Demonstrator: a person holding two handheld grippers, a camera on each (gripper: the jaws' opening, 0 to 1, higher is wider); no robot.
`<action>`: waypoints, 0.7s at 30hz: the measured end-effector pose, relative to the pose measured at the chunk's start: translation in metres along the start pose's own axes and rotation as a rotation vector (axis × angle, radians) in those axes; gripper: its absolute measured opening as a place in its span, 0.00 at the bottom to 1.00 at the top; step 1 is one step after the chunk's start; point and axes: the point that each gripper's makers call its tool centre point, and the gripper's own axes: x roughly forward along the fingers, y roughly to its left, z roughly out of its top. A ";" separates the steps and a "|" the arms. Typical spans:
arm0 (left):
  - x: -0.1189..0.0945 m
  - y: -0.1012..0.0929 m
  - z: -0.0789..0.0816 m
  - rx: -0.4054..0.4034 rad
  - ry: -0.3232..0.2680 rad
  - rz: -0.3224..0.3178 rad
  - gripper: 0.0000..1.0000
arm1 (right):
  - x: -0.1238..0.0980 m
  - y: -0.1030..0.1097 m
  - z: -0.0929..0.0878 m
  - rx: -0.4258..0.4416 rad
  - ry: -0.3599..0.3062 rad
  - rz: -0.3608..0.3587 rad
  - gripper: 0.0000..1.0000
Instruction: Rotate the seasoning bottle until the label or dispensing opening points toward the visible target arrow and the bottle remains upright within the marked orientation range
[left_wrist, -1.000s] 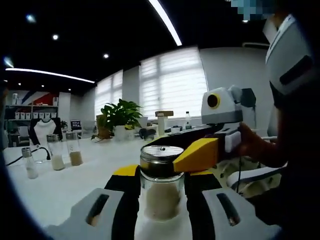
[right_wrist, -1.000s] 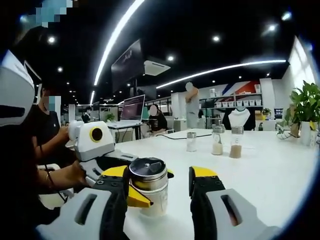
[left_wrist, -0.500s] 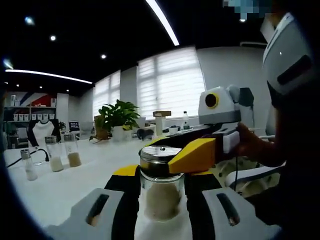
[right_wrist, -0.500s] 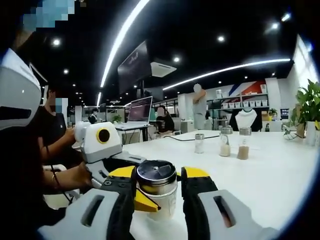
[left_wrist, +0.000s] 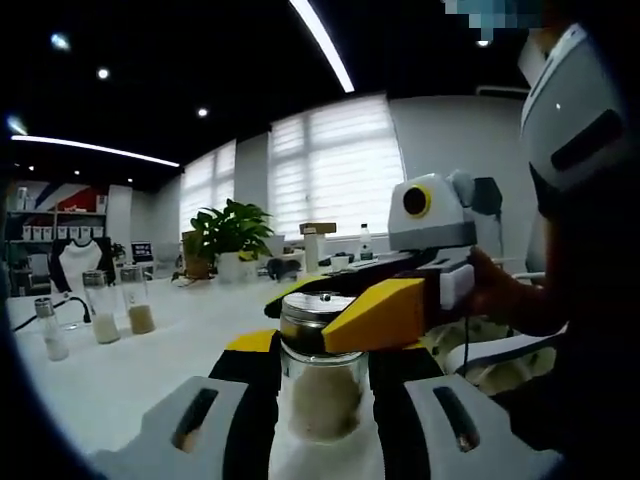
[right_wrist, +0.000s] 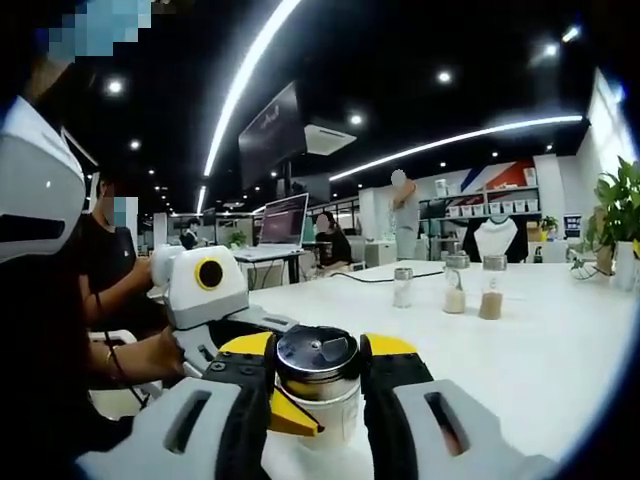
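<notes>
broadly, a white desk (right_wrist: 560, 340) spread under everything, and the seasoning bottle (left_wrist: 322, 372) stood upright on it, close to the person's edge. the bottle served as the fixed mark: a clear glass body with pale powder inside and a shiny metal lid carrying a dark top.

beyond the bottle, against the bright blinds, a green potted plant (left_wrist: 230, 232) sat on the far part of the desk. well apart from the bottle, toward the shelves, three smaller shakers (right_wrist: 447, 287) stood in a loose row, two of them part full of tan powder.

the left gripper (left_wrist: 322, 400) had its black fingers (left_wrist: 250, 400) pressed on either side of the bottle's glass body, holding it. the right gripper (right_wrist: 318, 405) held the same bottle higher up, its fingers (right_wrist: 392, 400) narrow and tight against the lid and neck. in the left gripper view one yellow tip of the right gripper lay across the lid's rim; in the right gripper view a yellow tip of the left gripper showed beside the bottle's base.

a hand (left_wrist: 497, 290) gripped the right gripper's handle just beside the bottle.
</notes>
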 end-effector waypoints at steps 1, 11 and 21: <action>0.000 0.000 0.000 0.000 0.001 -0.001 0.36 | 0.000 0.000 0.000 0.000 0.000 0.000 0.31; 0.000 0.002 -0.003 0.007 0.023 0.001 0.36 | 0.003 -0.002 -0.003 -0.006 0.009 -0.005 0.31; -0.003 0.005 0.005 -0.013 0.003 0.015 0.36 | 0.006 -0.004 0.005 0.046 -0.021 -0.044 0.30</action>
